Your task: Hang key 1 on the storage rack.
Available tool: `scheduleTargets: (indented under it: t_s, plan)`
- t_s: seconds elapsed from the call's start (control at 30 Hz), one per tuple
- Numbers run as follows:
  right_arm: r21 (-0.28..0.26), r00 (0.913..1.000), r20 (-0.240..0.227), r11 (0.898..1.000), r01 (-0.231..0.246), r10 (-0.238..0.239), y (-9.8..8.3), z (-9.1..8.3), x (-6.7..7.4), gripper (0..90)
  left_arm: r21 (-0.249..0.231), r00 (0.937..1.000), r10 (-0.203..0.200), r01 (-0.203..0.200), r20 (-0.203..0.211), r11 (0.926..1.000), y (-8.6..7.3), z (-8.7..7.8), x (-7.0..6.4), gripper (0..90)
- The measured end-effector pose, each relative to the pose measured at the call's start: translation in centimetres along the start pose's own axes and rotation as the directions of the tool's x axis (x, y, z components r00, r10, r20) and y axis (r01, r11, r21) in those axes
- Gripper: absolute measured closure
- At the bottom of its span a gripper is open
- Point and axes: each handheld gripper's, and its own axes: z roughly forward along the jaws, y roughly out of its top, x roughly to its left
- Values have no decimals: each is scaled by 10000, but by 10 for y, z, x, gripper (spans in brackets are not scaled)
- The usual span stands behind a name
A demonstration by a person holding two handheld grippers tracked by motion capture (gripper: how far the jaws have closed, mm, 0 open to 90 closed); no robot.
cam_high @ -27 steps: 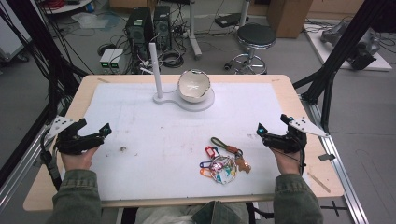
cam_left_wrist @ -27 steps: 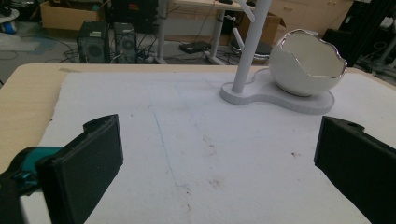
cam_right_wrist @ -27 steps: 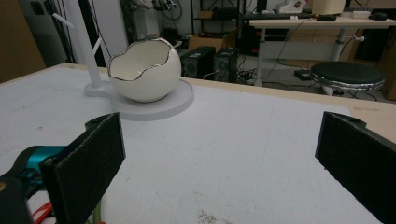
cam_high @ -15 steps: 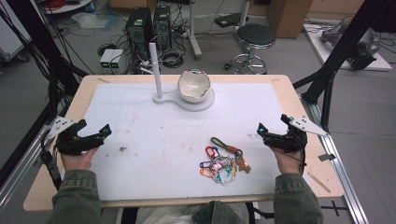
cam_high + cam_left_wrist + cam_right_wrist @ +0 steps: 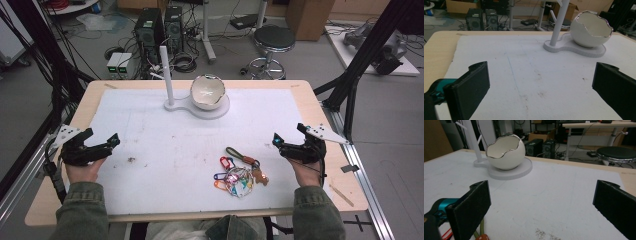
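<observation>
A bunch of keys with coloured tags and rings (image 5: 239, 175) lies on the white mat (image 5: 165, 125), front right of centre. At the far middle stands a white egg-shaped bowl (image 5: 208, 92) on a white stand (image 5: 222, 110) with an upright post (image 5: 167, 75). My left gripper (image 5: 102, 136) rests at the mat's left edge, open and holding nothing. My right gripper (image 5: 289, 133) rests at the right edge, also open, just right of the keys. In the left gripper view the bowl (image 5: 590, 30) is far right between wide jaws. The right gripper view has the bowl (image 5: 505, 152) ahead and a bit of the key bunch (image 5: 480, 233) by its left jaw.
The mat covers most of a wooden table (image 5: 320, 107). Small dark stains (image 5: 131, 160) mark the mat near the left gripper. A thin wooden stick (image 5: 341, 195) lies at the table's front right. Black frame posts (image 5: 350, 95) stand at both sides; a stool (image 5: 272, 40) and computers (image 5: 150, 25) are behind.
</observation>
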Motion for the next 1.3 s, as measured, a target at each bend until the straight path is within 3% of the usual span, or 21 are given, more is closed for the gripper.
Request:
scheduleTargets:
  t_s: [0.97,1.3]
  plan:
    - [1047,9957,-912,9942,247,-152,-2,18,15,4,118,9999,114,-115,67,9999,-1,2,-2,17]
    - [1689,9899,-1290,9824,804,-588,-6,29,26,4,150,9998,138,-140,137,9998,-1,3,-3,17]
